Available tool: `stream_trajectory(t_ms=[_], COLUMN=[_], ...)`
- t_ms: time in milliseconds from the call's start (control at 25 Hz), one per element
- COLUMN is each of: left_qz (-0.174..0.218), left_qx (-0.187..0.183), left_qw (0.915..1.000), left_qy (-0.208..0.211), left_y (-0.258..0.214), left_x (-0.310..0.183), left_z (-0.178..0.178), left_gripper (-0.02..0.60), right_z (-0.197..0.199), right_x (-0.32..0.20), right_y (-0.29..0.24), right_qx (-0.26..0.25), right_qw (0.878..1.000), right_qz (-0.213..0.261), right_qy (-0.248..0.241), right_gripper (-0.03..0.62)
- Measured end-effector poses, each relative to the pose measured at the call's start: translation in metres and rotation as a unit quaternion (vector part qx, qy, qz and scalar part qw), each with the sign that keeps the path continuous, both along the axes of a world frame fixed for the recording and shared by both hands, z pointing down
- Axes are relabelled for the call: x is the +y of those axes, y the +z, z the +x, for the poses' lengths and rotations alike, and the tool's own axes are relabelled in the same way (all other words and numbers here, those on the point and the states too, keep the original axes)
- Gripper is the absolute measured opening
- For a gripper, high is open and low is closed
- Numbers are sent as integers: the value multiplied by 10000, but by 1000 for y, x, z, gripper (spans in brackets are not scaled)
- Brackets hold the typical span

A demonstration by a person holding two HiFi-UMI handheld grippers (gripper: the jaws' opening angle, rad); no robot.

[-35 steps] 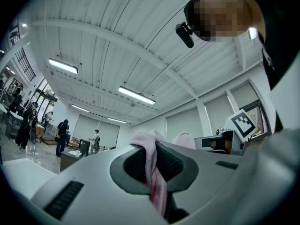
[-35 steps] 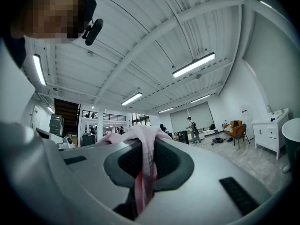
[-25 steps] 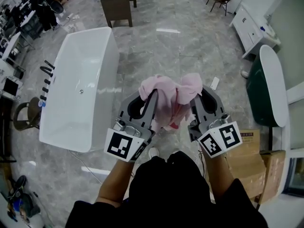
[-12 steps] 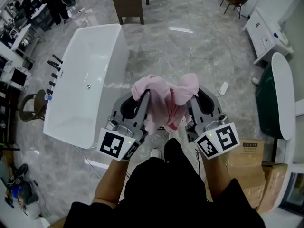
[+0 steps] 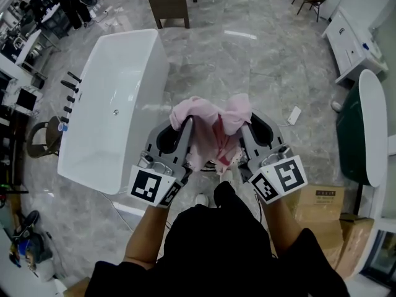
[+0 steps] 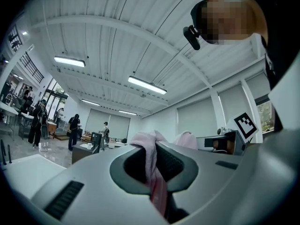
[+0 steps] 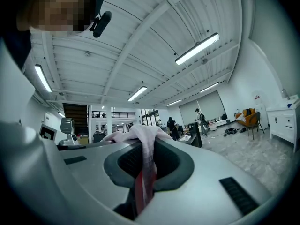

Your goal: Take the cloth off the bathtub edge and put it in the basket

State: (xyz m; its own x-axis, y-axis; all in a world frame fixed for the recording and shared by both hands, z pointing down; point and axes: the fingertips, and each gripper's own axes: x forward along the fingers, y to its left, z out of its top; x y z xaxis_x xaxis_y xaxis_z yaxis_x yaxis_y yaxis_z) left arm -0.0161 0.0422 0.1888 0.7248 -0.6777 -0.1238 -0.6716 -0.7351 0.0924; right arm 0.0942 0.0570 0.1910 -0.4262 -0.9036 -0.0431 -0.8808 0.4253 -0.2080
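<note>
Both jaws, L gripper (image 5: 184, 129) & R gripper (image 5: 244, 127), clamp cloth (image 5: 204, 113), prob. clear of tub (image 5: 154, 73) rim.

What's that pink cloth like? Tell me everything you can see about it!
The pink cloth looks soft and crumpled, pale pink with a darker reddish patch low down. It is up in the air, not touching the white bathtub on its left. The left gripper and the right gripper each pinch a bunch of it with shut jaws. Puffs stick out past both jaw tips, and the rest sags between them above the grey floor.
</note>
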Motion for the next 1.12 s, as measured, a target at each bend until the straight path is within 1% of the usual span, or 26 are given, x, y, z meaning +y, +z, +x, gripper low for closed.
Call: stream_trajectory(t_ms=[440,680,920,1040,1120], left_qz=[-114,-113,-263,-382,-384], left_qx=[-77,-126,-256,-201,-193], left_qw=[9997,9990,9965,9950,9945], left_qy=[-177,-425,-751,-905,-952], left_y=[16,16,29,33,32], left_x=[-47,-71,-92,-100,-101], left_z=[41,61,73,77,80], left_gripper=[32,32,32,32,32], right_z=[38,54,62,66,64], right_x=[-52,-79,-103,-109,-108], right_y=[19,22,36,41,44], right_qx=[-61,-135,-240,-170,-88], right_qw=[9995,9984,9952,9938,9929], right_qz=[-180,-212,-371,-340,-302], right_qy=[-236,-509,-871,-1042,-1144], right_gripper=[48,48,48,48,48])
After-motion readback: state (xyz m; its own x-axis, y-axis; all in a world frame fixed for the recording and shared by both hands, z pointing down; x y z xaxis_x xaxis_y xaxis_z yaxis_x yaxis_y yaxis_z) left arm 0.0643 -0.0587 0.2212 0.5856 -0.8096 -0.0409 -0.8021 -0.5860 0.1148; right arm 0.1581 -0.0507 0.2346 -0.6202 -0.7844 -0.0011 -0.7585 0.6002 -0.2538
